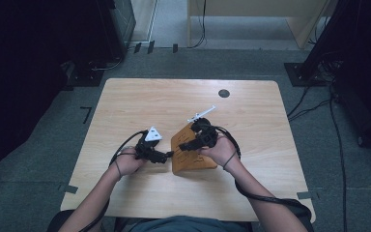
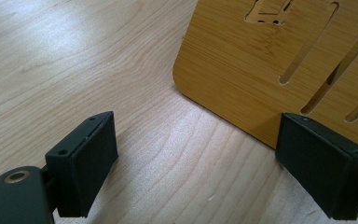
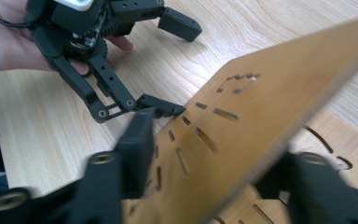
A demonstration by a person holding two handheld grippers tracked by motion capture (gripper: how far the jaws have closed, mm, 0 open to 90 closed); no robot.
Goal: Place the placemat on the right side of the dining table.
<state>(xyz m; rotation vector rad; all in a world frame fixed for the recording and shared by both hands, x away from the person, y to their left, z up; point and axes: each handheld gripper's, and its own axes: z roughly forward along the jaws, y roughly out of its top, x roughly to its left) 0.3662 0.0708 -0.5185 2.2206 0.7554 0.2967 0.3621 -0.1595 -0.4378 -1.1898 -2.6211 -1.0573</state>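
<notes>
On the light wooden table, a slotted bamboo board sits near the middle, slightly toward the near edge. In the right gripper view a second slotted bamboo panel stands tilted on edge above the flat board.

Right gripper: jaws closed on either side of the tilted panel, gripping its edge, held by the right hand.

Left gripper: jaws wide apart, holding nothing. One jaw is over bare table; the other is at the board's edge beside its rounded corner. Whether it touches cannot be determined. The left hand holds it just left of the board.

A white lever-like part lies beyond the board. A dark round grommet sits near the far edge.
</notes>
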